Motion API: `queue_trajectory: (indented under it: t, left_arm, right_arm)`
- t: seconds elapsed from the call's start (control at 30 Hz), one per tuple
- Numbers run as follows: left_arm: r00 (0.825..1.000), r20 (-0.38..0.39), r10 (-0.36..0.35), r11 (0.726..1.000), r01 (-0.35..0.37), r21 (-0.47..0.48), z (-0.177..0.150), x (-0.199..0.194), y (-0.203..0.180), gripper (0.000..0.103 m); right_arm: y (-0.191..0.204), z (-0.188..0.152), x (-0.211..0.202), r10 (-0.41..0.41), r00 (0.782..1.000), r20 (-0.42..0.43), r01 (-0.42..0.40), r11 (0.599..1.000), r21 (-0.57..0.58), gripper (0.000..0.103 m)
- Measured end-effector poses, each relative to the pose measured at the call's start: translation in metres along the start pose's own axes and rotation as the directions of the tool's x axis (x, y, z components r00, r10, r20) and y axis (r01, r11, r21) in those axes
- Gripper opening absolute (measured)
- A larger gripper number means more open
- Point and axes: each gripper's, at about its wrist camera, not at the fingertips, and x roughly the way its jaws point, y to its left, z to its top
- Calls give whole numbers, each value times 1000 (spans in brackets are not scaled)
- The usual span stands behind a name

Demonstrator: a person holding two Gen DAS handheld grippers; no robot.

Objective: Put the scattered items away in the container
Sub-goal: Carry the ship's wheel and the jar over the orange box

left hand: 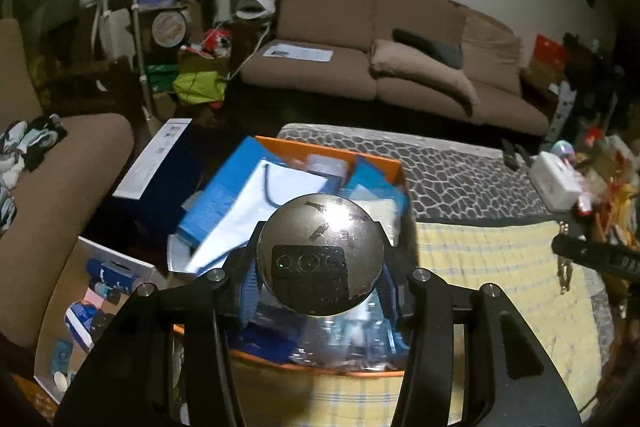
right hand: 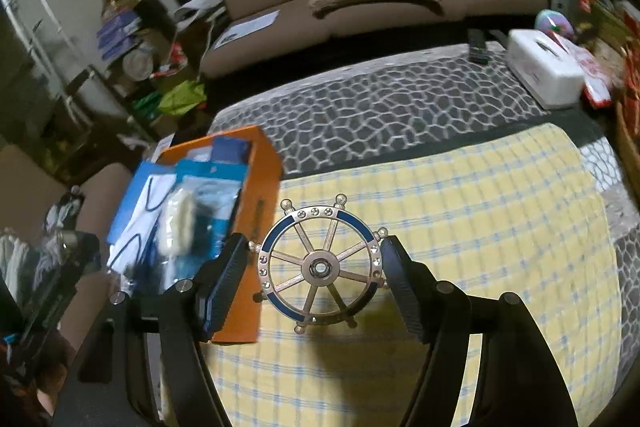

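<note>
A round shiny metal disc (left hand: 320, 254) with a dark panel on its face is clamped between the blue pads of my left gripper (left hand: 319, 289), held above the orange box (left hand: 394, 171). That box holds blue packets and a white bag. In the right wrist view a ship's-wheel ornament (right hand: 321, 265), gold spokes with a blue rim, sits between the fingers of my right gripper (right hand: 314, 279), both pads touching its rim. It hangs over the yellow checked cloth (right hand: 480, 227), just right of the orange box (right hand: 262, 195).
A grey pebble-patterned table top (right hand: 380, 107) lies beyond the cloth, with a white tissue box (right hand: 546, 71) and a remote (right hand: 478, 47) at its far right. A brown sofa (left hand: 400, 59) stands behind. Open cartons (left hand: 100, 291) sit on the floor at left. The other gripper (left hand: 592, 255) shows at right.
</note>
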Motion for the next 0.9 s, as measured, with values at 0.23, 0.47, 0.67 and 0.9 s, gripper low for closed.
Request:
queue_trajectory:
  t: [0.23,0.47,0.67,0.9]
  left_arm:
    - [998,-52,34,995,-38,-91,-8,14,34,45]
    - [997,-23,74,994,-76,-75,-8,12,47,45]
    - [996,-28,90,994,-91,-66,-8,12,58,45]
    - [995,-36,90,995,-91,-42,-6,14,65,45]
  right_arm:
    - [48,-2,22,-5,1000,-17,3,991,-136,70]
    - [55,-4,23,45,999,-5,-45,982,-182,70]
    - [56,1,7,124,992,26,-117,975,-191,70]
    - [65,7,15,205,979,18,-199,965,-168,70]
